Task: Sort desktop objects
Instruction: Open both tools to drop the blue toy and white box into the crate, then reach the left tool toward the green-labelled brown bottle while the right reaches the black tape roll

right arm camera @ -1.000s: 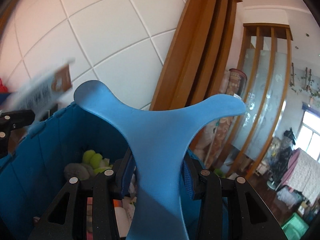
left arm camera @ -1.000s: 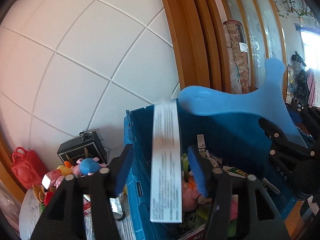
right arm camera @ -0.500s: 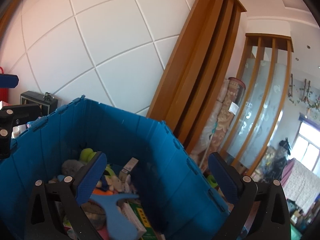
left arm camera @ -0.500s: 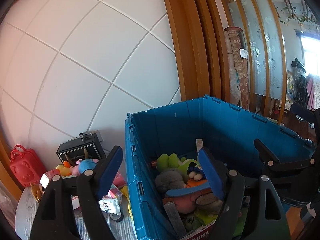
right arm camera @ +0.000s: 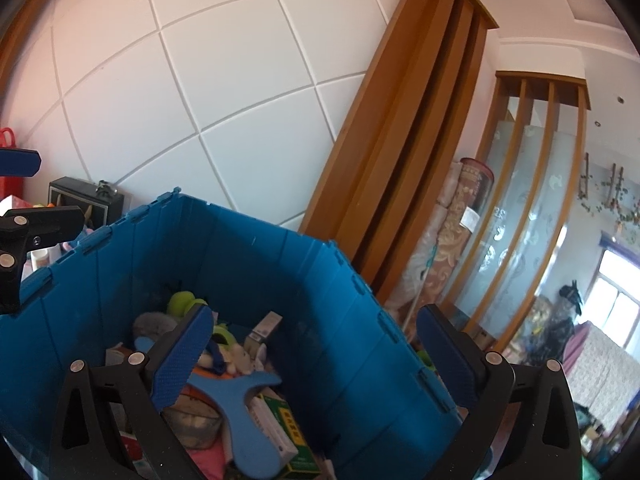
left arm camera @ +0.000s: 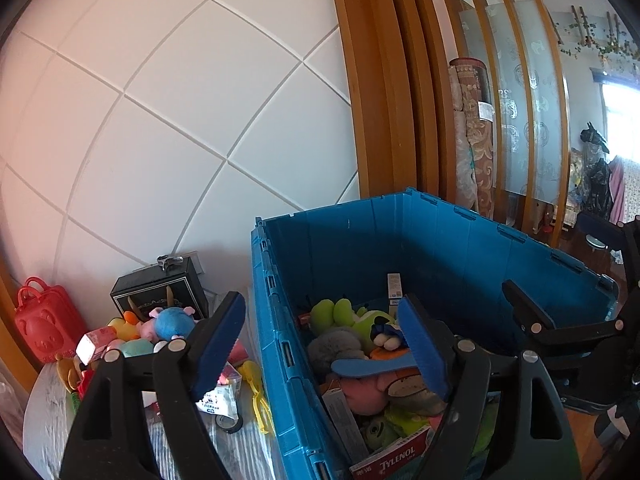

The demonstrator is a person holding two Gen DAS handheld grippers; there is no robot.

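Both tools, left tool (left arm camera: 322, 338) and right tool (right arm camera: 314, 354), hang open and empty over the blue crate (left arm camera: 460, 240), where the blue three-armed foam piece (right arm camera: 244, 412) lies; next, reach carefully toward toys (left arm camera: 168, 320) left on the worktop (left arm camera: 44, 412).

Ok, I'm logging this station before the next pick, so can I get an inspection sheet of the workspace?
Surface: striped cloth beside the crate, crowded.
Job's things: blue crate holds plush toys, small boxes, a Tylenol box and a blue three-armed foam piece on top.
Clutter: red case, black gift box, blue plush, tape roll, yellow tongs outside the crate.
Grippers: left gripper open, empty; right gripper open wide, empty, above the crate.
Cables: nothing seen.
Surroundings: white tiled wall, wooden frame, rolled carpets.
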